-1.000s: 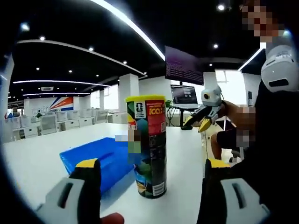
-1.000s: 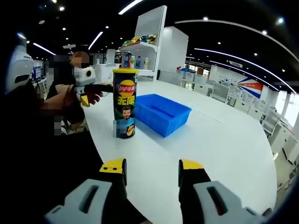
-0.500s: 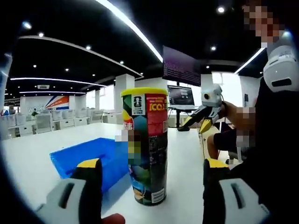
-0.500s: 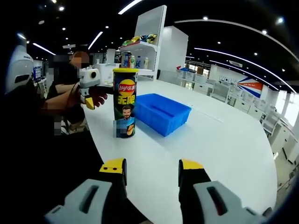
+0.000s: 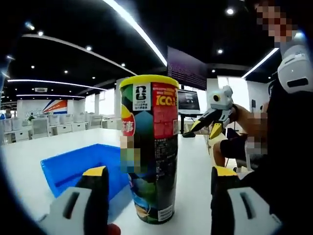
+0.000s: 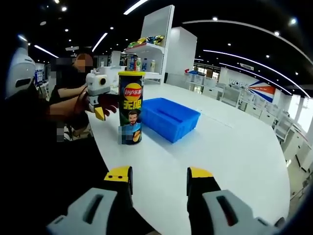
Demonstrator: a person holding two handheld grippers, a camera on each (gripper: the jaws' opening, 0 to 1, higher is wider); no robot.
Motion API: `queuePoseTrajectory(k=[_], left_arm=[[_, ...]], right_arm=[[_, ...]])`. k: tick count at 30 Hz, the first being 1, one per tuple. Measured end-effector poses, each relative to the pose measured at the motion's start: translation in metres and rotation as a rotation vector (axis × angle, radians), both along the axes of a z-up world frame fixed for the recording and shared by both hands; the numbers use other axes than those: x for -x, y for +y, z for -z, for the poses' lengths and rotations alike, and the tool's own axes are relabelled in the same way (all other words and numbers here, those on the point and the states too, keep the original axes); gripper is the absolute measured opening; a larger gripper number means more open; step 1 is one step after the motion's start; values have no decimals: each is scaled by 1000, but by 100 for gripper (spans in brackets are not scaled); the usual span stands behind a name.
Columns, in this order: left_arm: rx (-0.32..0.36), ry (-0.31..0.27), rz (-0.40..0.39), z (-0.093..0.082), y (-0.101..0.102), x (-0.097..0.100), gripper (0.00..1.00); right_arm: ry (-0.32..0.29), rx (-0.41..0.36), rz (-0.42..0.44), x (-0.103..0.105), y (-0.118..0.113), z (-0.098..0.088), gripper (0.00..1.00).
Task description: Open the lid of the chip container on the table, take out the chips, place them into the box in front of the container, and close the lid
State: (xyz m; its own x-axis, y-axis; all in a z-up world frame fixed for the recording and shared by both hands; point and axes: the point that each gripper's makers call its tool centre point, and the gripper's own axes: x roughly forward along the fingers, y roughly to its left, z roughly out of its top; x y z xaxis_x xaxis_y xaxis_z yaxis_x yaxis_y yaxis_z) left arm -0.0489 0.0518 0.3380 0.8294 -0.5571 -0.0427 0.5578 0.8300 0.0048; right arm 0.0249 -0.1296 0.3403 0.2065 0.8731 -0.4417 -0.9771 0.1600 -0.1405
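Left gripper view: left gripper wide open, empty, flanking upright Lay's chip can; blue box behind.
Right gripper view: right gripper agape, empty; can distant, possibly touching left gripper; table.

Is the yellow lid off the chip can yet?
No, in the right gripper view the yellow lid sits on top of the upright chip can, which stands on the white table.

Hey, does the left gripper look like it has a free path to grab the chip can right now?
Probably yes: the left gripper is open, and the chip can stands upright just ahead between its jaws with nothing between them.
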Motion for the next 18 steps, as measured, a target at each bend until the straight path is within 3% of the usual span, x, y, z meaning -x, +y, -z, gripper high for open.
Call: queuePoseTrajectory(k=[9,18], left_arm=[[25,-12,57,6,-17,-7,86],[6,2,57,19,-20,-20,82]], right_arm=[[-3,-4,8,-2,-1,0,44],[1,-3,5,-2,-2,1,44]])
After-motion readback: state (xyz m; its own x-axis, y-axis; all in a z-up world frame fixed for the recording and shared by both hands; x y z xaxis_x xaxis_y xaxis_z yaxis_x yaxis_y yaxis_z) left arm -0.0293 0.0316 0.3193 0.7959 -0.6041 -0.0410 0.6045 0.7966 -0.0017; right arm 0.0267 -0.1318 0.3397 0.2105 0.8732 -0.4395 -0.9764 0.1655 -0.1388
